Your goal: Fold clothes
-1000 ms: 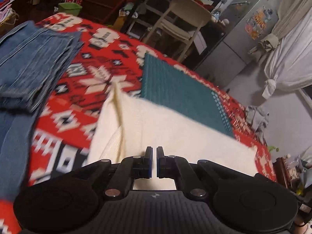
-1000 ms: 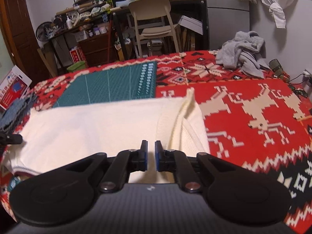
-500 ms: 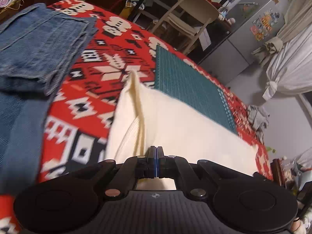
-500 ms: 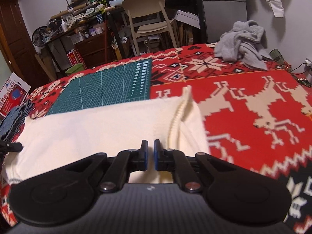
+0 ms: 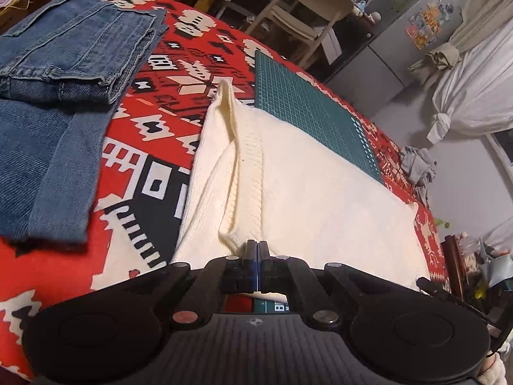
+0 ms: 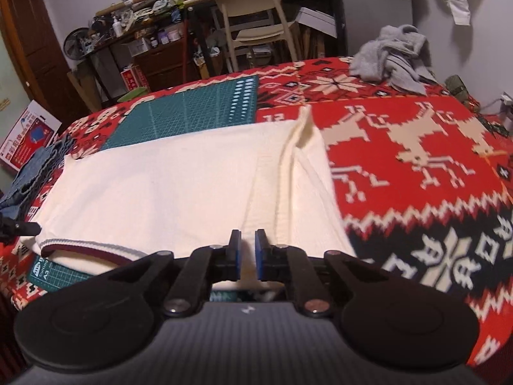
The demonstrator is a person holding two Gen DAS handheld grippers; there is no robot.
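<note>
The bench (image 6: 416, 147) is covered by a red knitted-pattern cloth with cream reindeer, snowflakes and black bands. A green cutting mat (image 6: 192, 109) is laid on it toward the far side, and a second green mat corner marked A3 (image 6: 48, 271) is seen at the near edge.

The cream sweater (image 6: 160, 192) is spread flat across the middle of the bench, its far edge overlapping the green mat. A striped collar or hem band in dark red and white is seen at its near left corner in the right wrist view. At each end a ribbed fold of the knit is drawn up toward a claw.

The left claw (image 5: 257, 250) is closed tight, with the ribbed edge of the sweater pinched at its tips. The right claw (image 6: 247, 240) is nearly closed, a narrow gap showing between its blue pads with cream knit in that gap; whether the pads press on the cloth cannot be told.

Folded blue jeans (image 5: 64, 64) are stacked on the bench to the left of the sweater, apart from it. A crumpled grey garment (image 6: 394, 57) lies at the far right corner.

Beyond the bench a cream chair (image 6: 256, 16), cluttered shelving (image 6: 144, 25), a grey cabinet with stickers (image 5: 400, 32) and knotted white fabric (image 5: 474, 102) are noted.
</note>
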